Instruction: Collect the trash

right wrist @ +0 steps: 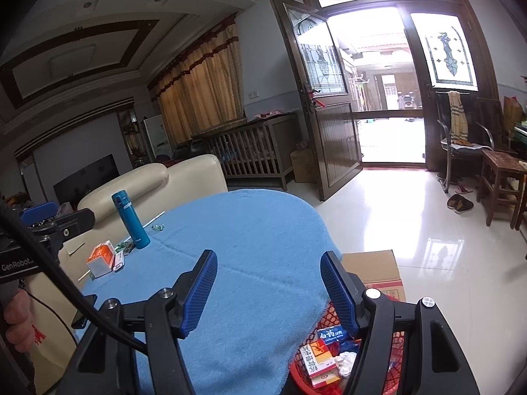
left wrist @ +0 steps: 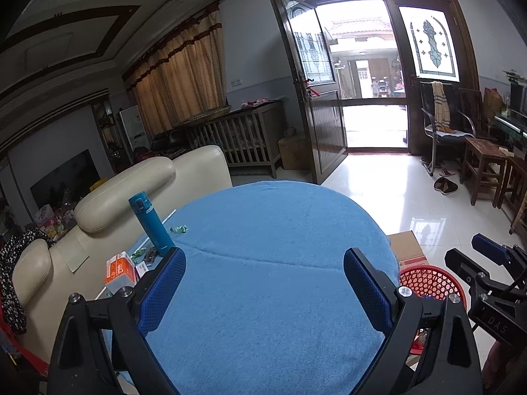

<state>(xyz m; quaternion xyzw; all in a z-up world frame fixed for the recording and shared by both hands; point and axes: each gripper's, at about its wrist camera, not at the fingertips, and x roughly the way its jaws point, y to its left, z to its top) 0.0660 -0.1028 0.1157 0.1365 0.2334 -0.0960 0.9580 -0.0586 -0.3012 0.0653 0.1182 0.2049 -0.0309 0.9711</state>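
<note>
A round table under a blue cloth point(left wrist: 270, 263) fills both views. At its left edge stand a teal flask point(left wrist: 151, 223), an orange and white box point(left wrist: 120, 271), green candy wrappers point(left wrist: 178, 229) and a white straw point(left wrist: 168, 215). A red mesh basket point(left wrist: 428, 283) sits on the floor at the table's right; in the right wrist view it point(right wrist: 304, 367) holds boxes and crumpled paper. My left gripper point(left wrist: 265, 279) is open and empty above the cloth. My right gripper point(right wrist: 268, 291) is open and empty above the table's right edge.
A cream sofa point(left wrist: 125, 191) stands left of the table. A cardboard box point(right wrist: 378, 271) sits beside the basket. A wooden crib point(left wrist: 240, 138), open door point(left wrist: 316, 98), chair point(left wrist: 444, 121) and wooden stools point(left wrist: 484, 168) ring the glossy tiled floor point(left wrist: 395, 191).
</note>
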